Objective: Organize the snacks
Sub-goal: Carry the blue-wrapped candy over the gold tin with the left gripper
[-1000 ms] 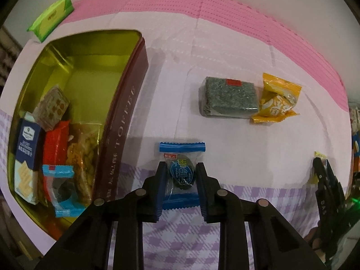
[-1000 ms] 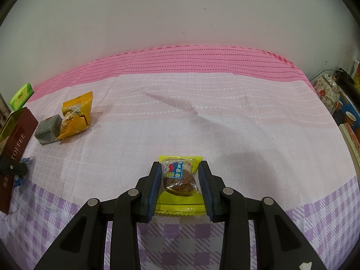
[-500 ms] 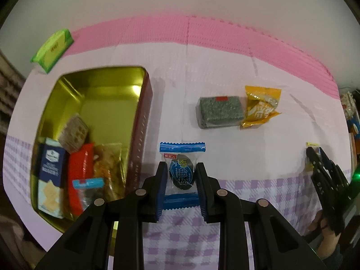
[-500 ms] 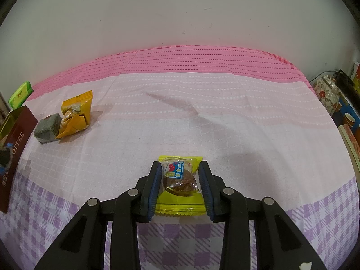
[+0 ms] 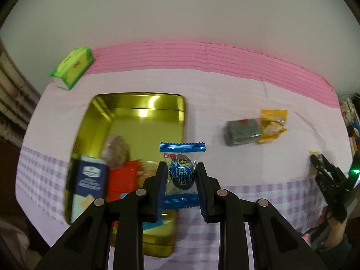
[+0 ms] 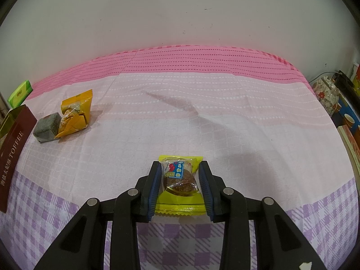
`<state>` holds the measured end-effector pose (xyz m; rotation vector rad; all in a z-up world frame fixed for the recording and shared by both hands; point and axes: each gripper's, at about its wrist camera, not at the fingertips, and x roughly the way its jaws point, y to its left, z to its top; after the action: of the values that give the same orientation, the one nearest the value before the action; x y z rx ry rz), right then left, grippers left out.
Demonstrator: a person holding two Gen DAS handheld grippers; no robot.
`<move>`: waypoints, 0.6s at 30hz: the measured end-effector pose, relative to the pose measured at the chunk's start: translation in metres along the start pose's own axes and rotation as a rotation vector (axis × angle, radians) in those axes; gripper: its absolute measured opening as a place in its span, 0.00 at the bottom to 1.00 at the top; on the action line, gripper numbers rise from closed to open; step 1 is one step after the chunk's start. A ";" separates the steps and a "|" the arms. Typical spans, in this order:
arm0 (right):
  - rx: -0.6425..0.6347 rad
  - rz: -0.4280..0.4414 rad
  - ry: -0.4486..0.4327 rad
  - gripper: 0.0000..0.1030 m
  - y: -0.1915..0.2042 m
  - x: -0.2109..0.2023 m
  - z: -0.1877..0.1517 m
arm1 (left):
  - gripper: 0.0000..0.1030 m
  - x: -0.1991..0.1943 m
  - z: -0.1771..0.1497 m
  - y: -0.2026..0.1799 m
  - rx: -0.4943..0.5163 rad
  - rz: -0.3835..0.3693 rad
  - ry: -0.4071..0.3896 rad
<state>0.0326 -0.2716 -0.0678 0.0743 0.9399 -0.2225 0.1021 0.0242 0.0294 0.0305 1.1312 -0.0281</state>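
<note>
Two snacks are clamped: your left gripper (image 5: 181,175) jaws hold a blue packet (image 5: 181,175) over the tin's (image 5: 144,103) near right edge; your right gripper (image 6: 180,180) grips a yellow packet (image 6: 180,180).

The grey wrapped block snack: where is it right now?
The grey wrapped block lies on the tablecloth at far left in the right wrist view, touching the orange snack packet, just right of the toffee tin.

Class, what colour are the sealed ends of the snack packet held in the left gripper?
Blue, with a clear middle; the snack packet shows best in the left wrist view.
</note>
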 end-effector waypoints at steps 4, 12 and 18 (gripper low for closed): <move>0.000 0.002 0.000 0.32 0.000 0.000 0.000 | 0.26 0.000 -0.004 0.025 -0.024 0.025 0.002; -0.003 0.002 0.000 0.32 -0.001 -0.001 0.000 | 0.26 0.005 -0.019 0.068 -0.045 0.083 0.020; -0.006 0.000 -0.001 0.32 0.000 0.000 0.000 | 0.26 0.011 -0.033 0.080 -0.041 0.090 0.042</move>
<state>0.0322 -0.2711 -0.0675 0.0686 0.9397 -0.2196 0.0797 0.1056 0.0066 0.0461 1.1709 0.0765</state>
